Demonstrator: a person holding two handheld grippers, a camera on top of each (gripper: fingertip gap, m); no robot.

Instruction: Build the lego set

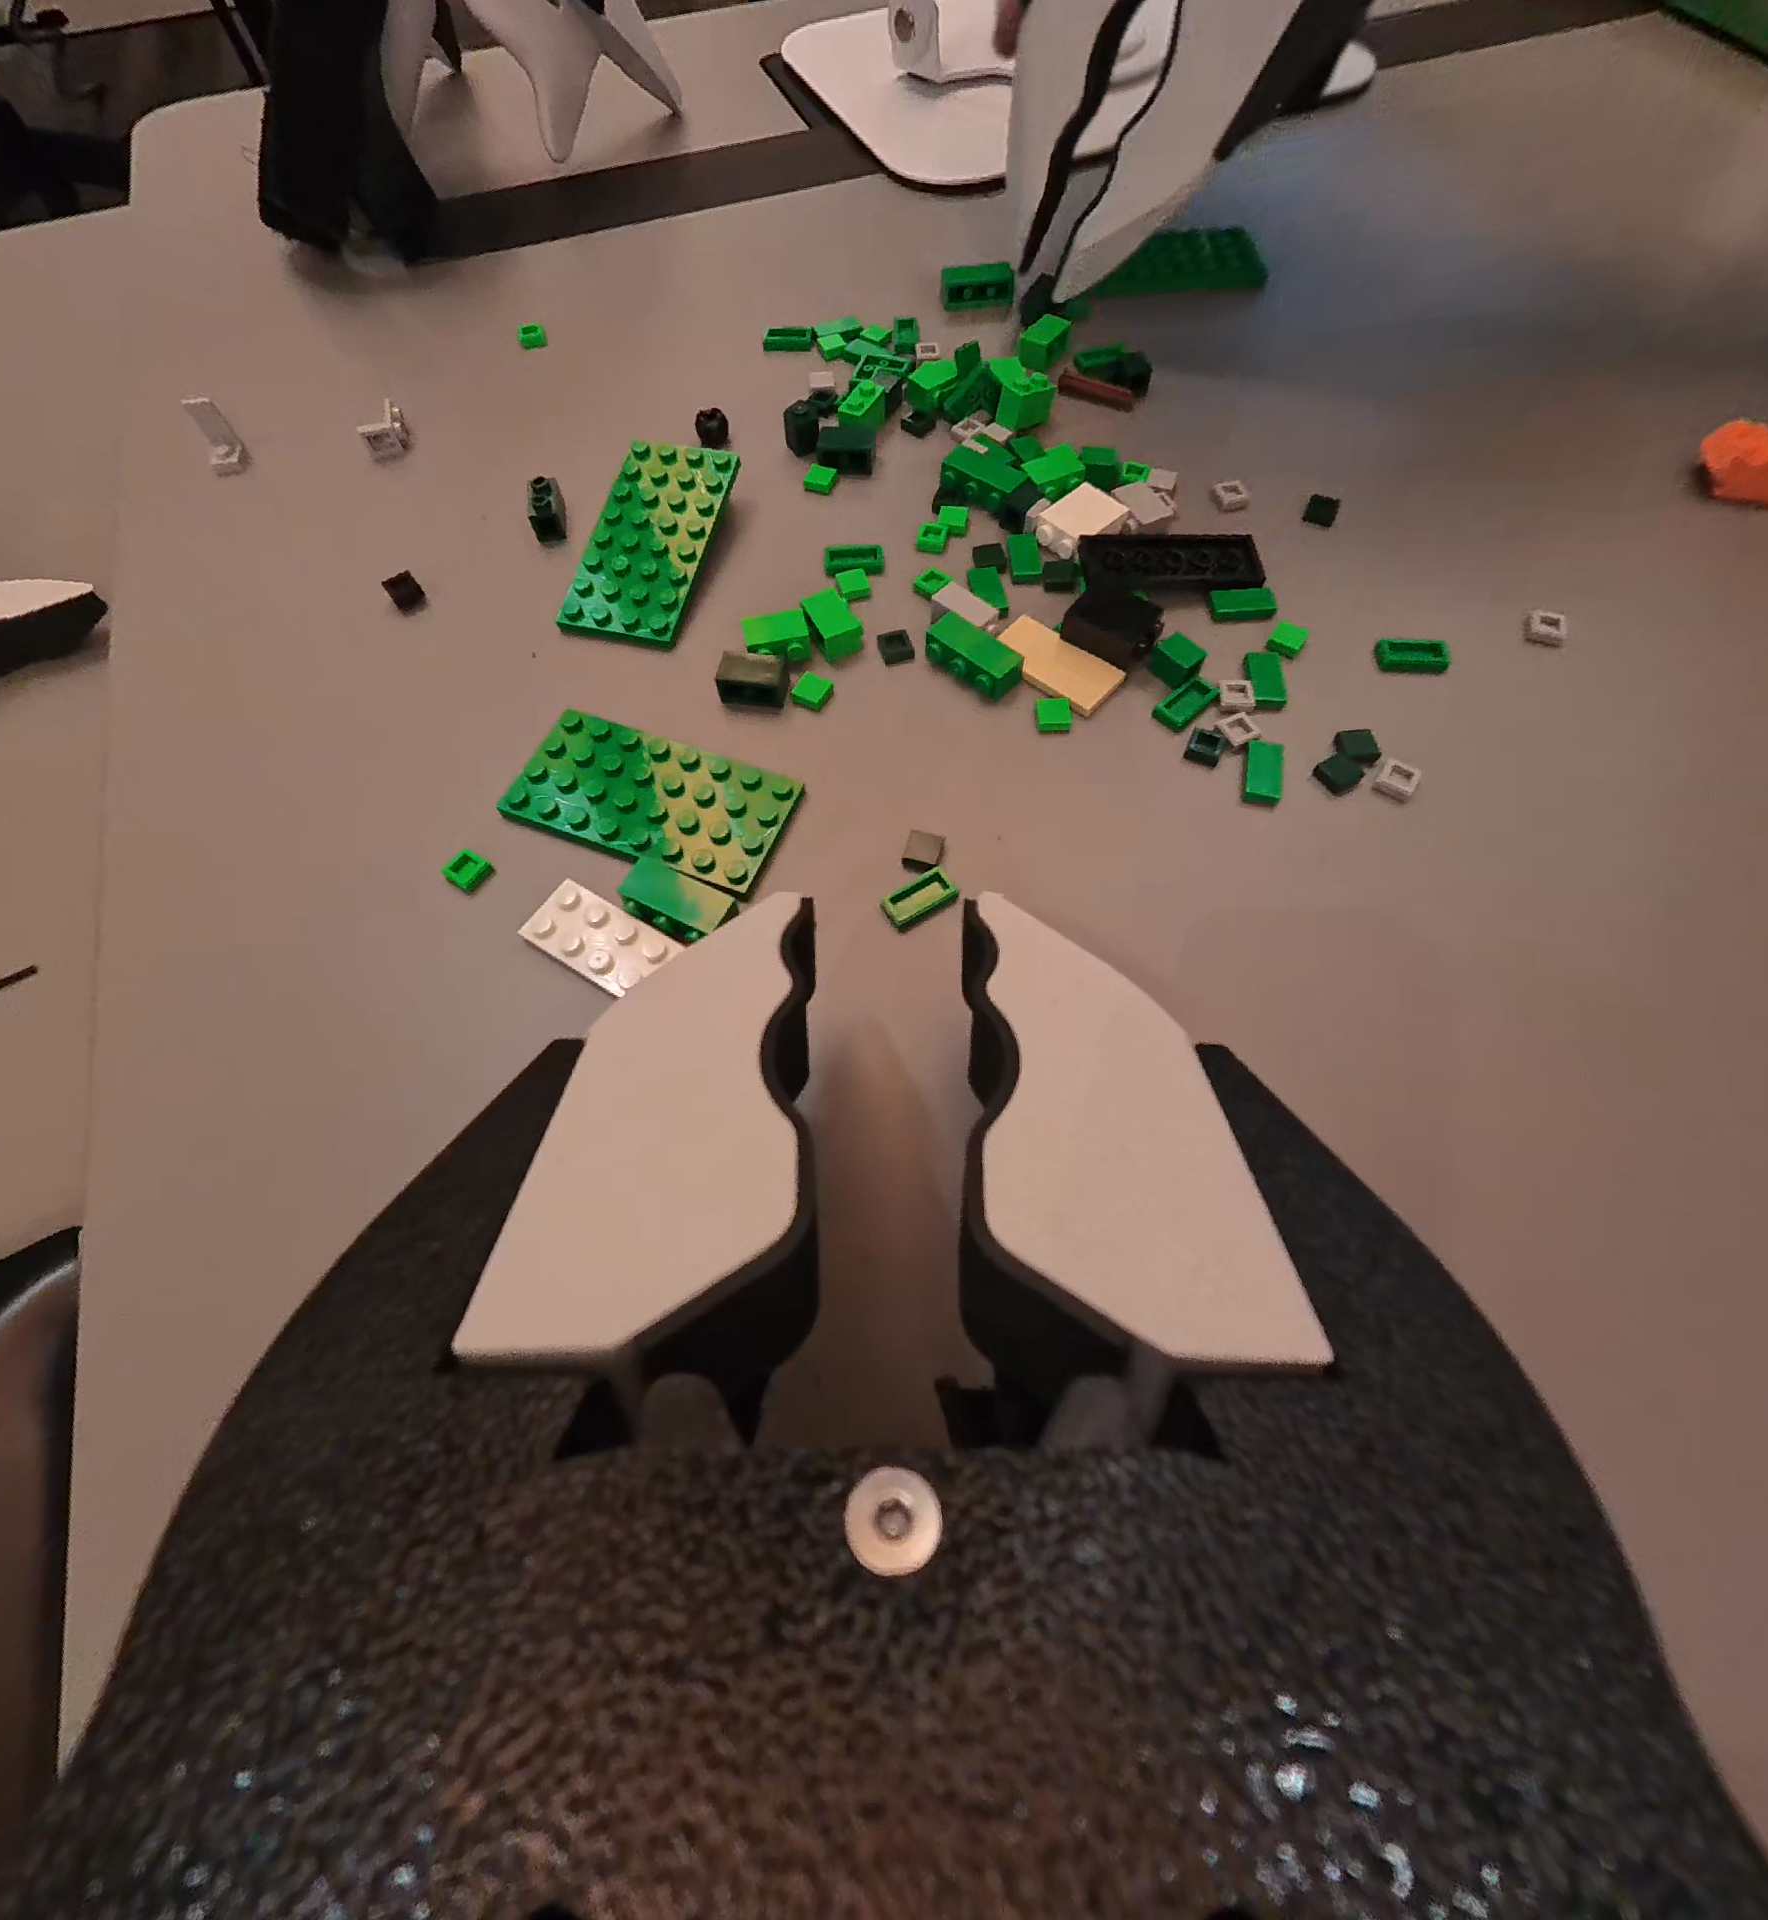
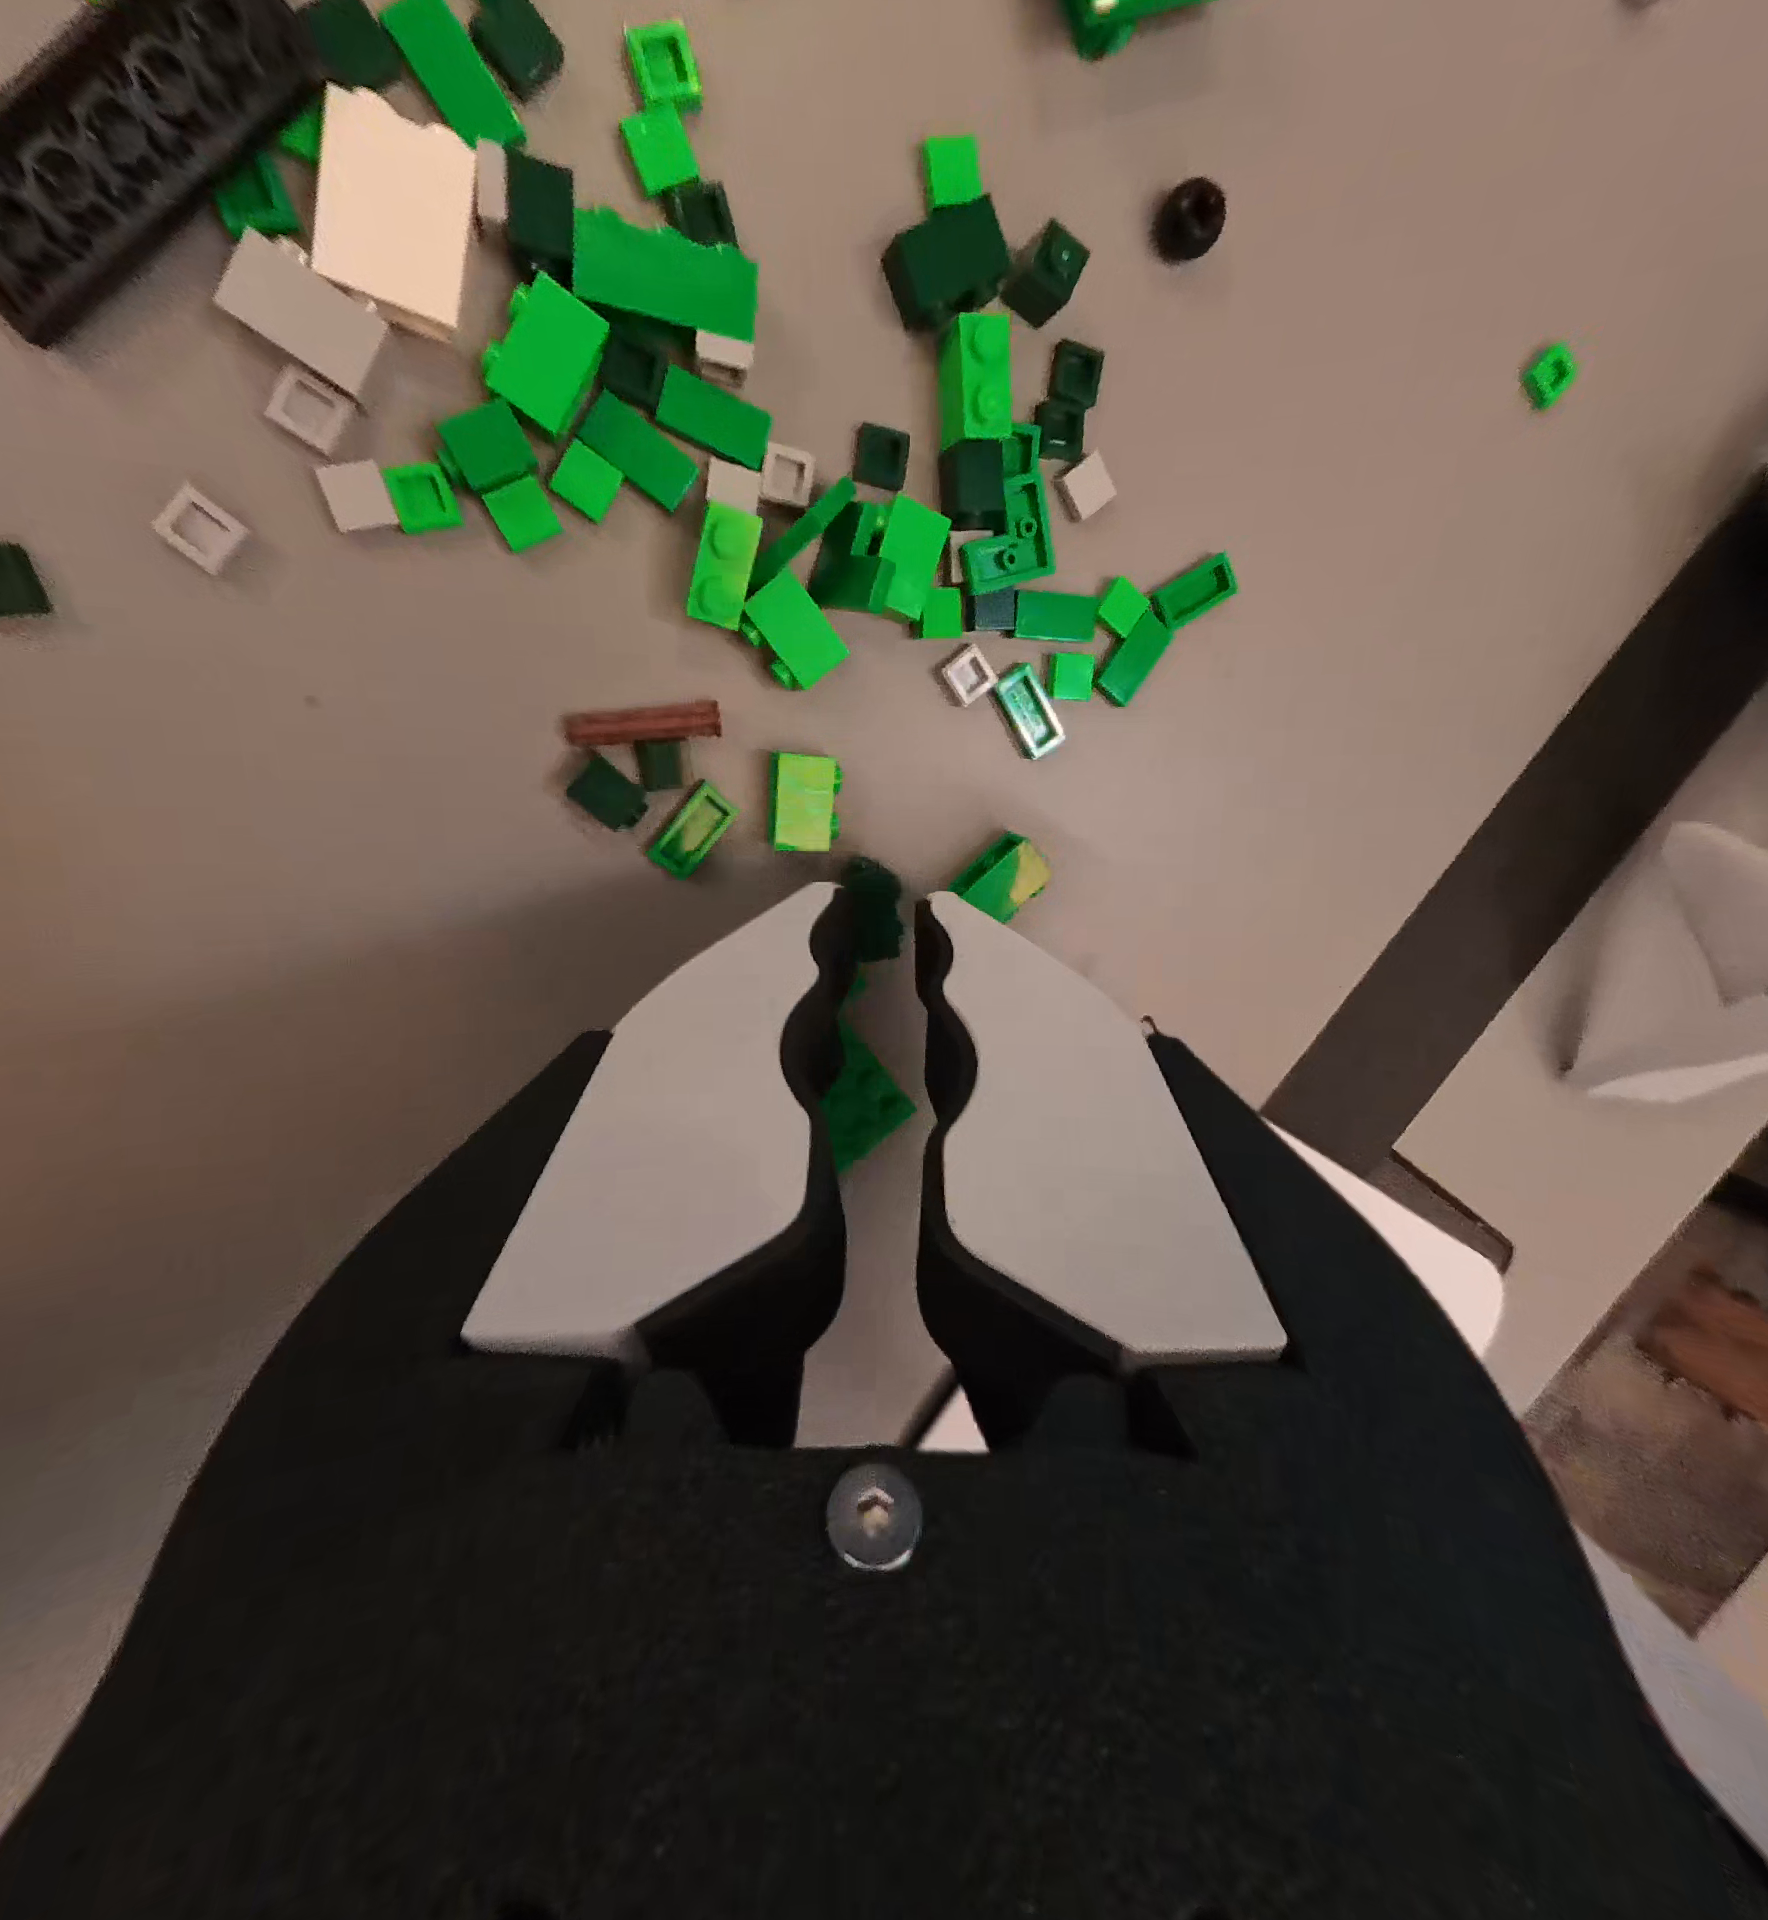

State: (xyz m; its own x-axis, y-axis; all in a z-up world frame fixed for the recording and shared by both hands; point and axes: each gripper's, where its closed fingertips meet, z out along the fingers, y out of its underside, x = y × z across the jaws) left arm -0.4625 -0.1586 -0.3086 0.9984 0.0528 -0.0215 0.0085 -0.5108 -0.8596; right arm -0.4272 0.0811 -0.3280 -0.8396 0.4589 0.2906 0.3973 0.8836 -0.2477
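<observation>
My left gripper (image 1: 887, 914) hangs low over the grey surface (image 1: 1482, 1039) with its fingers apart and nothing between them; a small green tile (image 1: 919, 899) lies just ahead of the gap. To its left sit a green studded plate (image 1: 651, 795) and a white plate (image 1: 594, 935), with a second green plate (image 1: 651, 542) farther out. The loose pile of lego pieces (image 1: 1025, 520), mostly green with a few grey, black and tan ones, spreads ahead and to the right. My right gripper (image 2: 878, 902) is at the far edge of that pile, its fingers drawn close on a small dark green piece (image 2: 872, 906) at the tips. Through the gap behind it, I see another green plate (image 2: 864, 1101) on the surface. A brown bar (image 2: 641, 722) lies just beyond.
</observation>
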